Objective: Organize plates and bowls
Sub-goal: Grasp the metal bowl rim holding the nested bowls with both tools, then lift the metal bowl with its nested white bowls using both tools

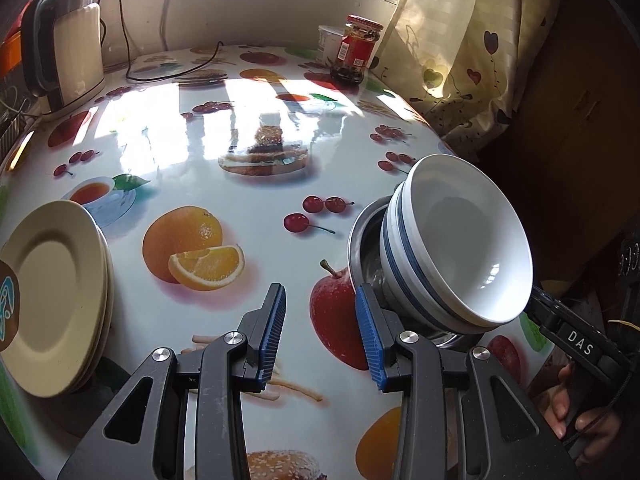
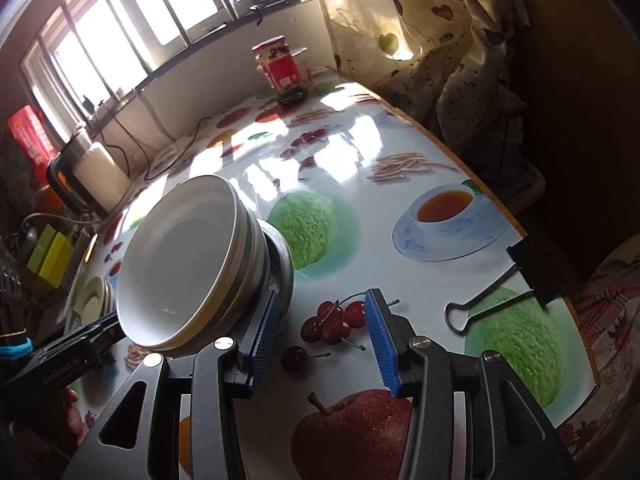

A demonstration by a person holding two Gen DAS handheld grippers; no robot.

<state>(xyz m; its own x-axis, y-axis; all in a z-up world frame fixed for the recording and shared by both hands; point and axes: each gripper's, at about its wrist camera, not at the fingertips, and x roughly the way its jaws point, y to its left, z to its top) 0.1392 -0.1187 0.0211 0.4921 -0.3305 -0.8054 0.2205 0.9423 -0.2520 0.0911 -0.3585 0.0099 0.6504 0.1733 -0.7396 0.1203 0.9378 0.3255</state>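
Two nested white bowls with blue stripes (image 1: pixel 460 248) sit in a steel bowl (image 1: pixel 366 240) on the fruit-print table; the stack also shows in the right wrist view (image 2: pixel 180 264). A stack of cream plates (image 1: pixel 52 300) lies at the left, small in the right wrist view (image 2: pixel 94 298). My left gripper (image 1: pixel 320 336) is open and empty, just left of the bowls. My right gripper (image 2: pixel 322 344) is open and empty, just right of the bowls; its body (image 1: pixel 576 340) shows in the left wrist view.
A kettle (image 1: pixel 68 56) with cords stands at the back left, a red-labelled jar (image 1: pixel 356 48) and a white cup (image 1: pixel 330 42) at the back. A black binder clip (image 2: pixel 516 276) is clamped on the table's right edge. A curtain (image 1: pixel 460 40) hangs at the right.
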